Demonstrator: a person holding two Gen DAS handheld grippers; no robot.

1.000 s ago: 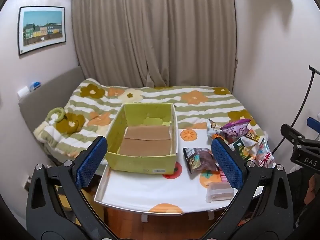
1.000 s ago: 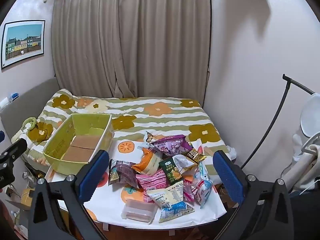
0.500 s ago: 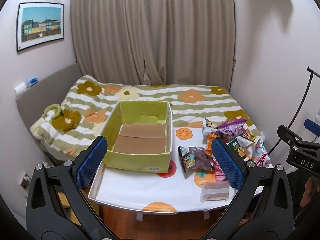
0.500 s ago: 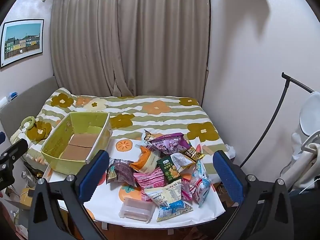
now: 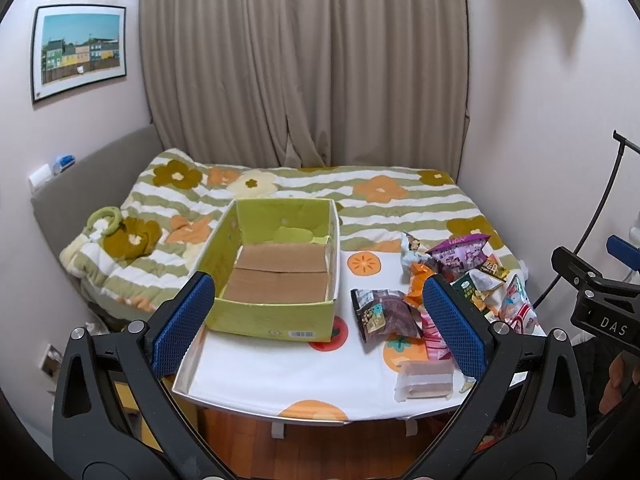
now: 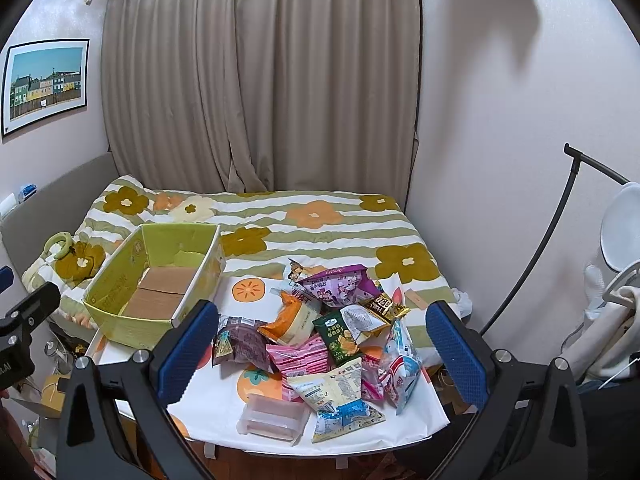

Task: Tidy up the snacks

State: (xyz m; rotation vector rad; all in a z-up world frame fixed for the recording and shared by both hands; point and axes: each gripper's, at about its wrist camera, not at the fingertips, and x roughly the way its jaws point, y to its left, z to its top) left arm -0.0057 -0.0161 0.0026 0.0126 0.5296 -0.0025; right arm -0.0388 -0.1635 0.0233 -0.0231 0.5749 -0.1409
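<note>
A: Is anything put away yet?

B: No. The green box (image 5: 276, 280) on the bench (image 5: 272, 376) is seen empty. The snacks (image 6: 332, 332) are piled at its 3 o'clock side.

A: And the fingers?

B: Both the left gripper (image 5: 320, 328) and the right gripper (image 6: 320, 344) are held wide apart. Nothing is gripped. All the sorting is left.

You are looking at a matt cardboard box (image 5: 276, 276), yellow-green outside with bare brown flaps inside. Right of it, glossy crinkled plastic snack packets (image 6: 340, 328) are catching the light, and a clear ribbed plastic tray (image 6: 274, 416) is sitting nearest. A smooth printed tablecloth (image 5: 280, 376) is covering the table. Far behind, a soft quilted cloth bedspread (image 5: 320, 196) and matt pleated curtains (image 5: 304, 64) are showing. Your gripper pads (image 5: 452, 324) are looking like textured blue rubber on black plastic.
</note>
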